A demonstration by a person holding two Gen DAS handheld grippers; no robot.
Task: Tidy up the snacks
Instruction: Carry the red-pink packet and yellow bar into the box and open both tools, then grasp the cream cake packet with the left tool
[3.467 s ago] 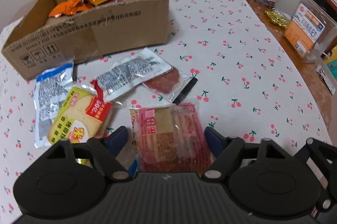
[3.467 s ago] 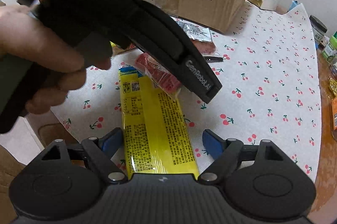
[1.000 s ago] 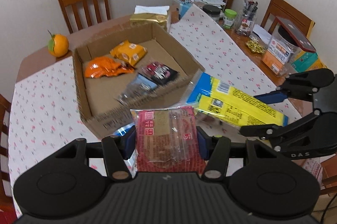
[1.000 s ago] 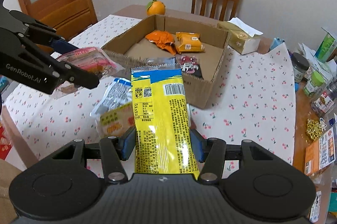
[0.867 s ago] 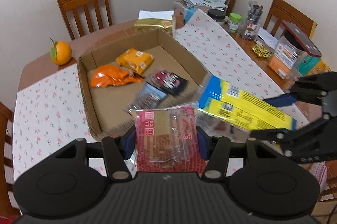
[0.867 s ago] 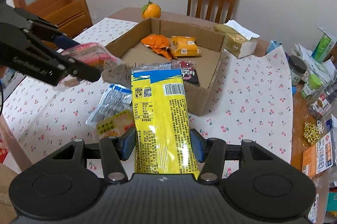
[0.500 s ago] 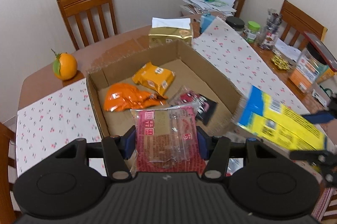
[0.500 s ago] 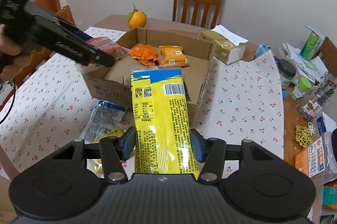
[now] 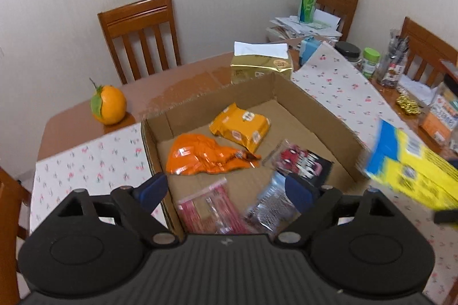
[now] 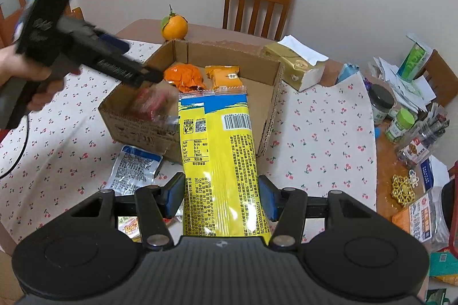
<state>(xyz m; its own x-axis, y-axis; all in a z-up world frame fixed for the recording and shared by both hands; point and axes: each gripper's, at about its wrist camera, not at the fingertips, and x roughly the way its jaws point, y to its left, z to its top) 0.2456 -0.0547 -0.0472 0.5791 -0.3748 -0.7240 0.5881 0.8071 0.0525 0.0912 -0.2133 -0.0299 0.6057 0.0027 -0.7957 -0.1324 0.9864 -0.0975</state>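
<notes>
My left gripper [image 9: 226, 190] is open above the near left corner of the cardboard box [image 9: 329, 116]. A red snack packet [image 9: 211, 207] is blurred below it inside the box, free of the fingers; it also shows in the right wrist view [image 10: 148, 101]. The box holds an orange bag [image 9: 200, 159], an orange-yellow pack [image 9: 240, 127], a black and red pack [image 9: 303, 161] and a dark clear packet [image 9: 272, 204]. My right gripper [image 10: 220, 199] is shut on a long yellow and blue packet [image 10: 220, 150], held in the air in front of the box [image 10: 143, 130].
A blue and white packet [image 10: 134, 170] and a yellow snack [image 10: 128, 227] lie on the cherry-print tablecloth [image 10: 320, 144] in front of the box. An orange [image 9: 108, 104] and a gold tissue pack [image 9: 260, 67] sit behind it. Jars [image 10: 400, 121] and clutter fill the right side. Chairs [image 9: 140, 38] surround the table.
My left gripper has opened and let go of the red packet, which is dropping into the box. My right gripper has carried the yellow packet closer to the box.
</notes>
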